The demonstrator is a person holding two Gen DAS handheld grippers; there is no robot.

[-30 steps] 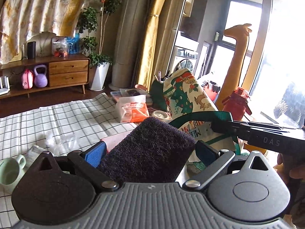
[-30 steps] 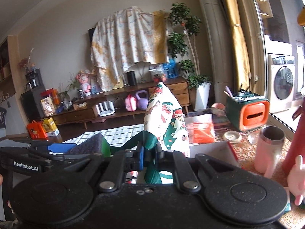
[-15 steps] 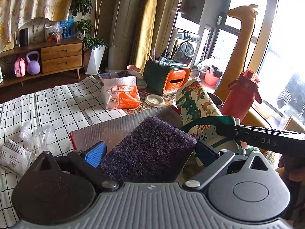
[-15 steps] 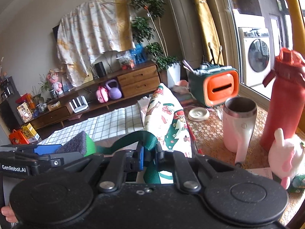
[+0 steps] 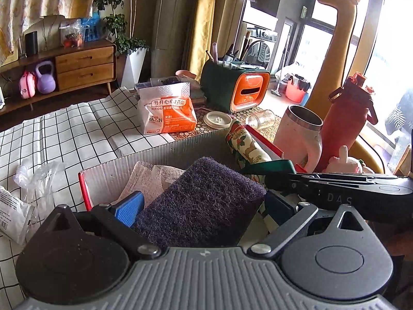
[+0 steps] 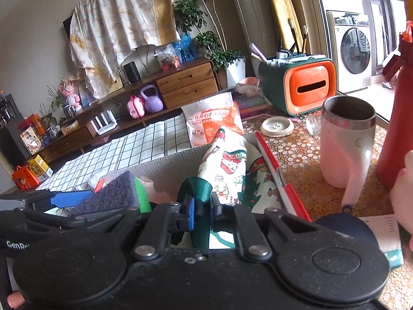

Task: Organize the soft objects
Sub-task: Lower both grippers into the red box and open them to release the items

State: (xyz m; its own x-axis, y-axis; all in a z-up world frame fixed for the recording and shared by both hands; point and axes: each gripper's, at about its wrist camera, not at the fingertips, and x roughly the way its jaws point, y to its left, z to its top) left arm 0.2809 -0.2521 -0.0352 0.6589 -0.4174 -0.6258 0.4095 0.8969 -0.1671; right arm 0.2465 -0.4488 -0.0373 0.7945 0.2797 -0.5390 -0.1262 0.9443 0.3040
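Both claws hang over the grey corrugated box (image 5: 165, 152) with the red rim, each with something soft already in it. The left gripper (image 5: 204, 206) is clamped wide around a dark purple scouring pad (image 5: 204, 196), its long axis running straight out along the fingers and tipped down toward the box's open mouth. The pale gauzy cloth (image 5: 149, 175) already lying inside sits directly beneath and ahead of it. The right gripper (image 6: 201, 209) is pinched nearly shut on the green ribbon loop (image 6: 196, 188) of a Christmas-print cloth (image 6: 227, 165), which trails forward and drapes over the box's far right corner, touching the red edge.

The drop turns on one thing — the pad is squarely above the box's inside, while the printed cloth lies along the right rim, half in and half over. The left hand looks the better placed to let go first.

Compared with a second ago, both hands have sunk and swung toward the window side — the box, then barely visible, now fills the space under the pad, and the pink tumbler (image 6: 346, 142) stands close on the right.
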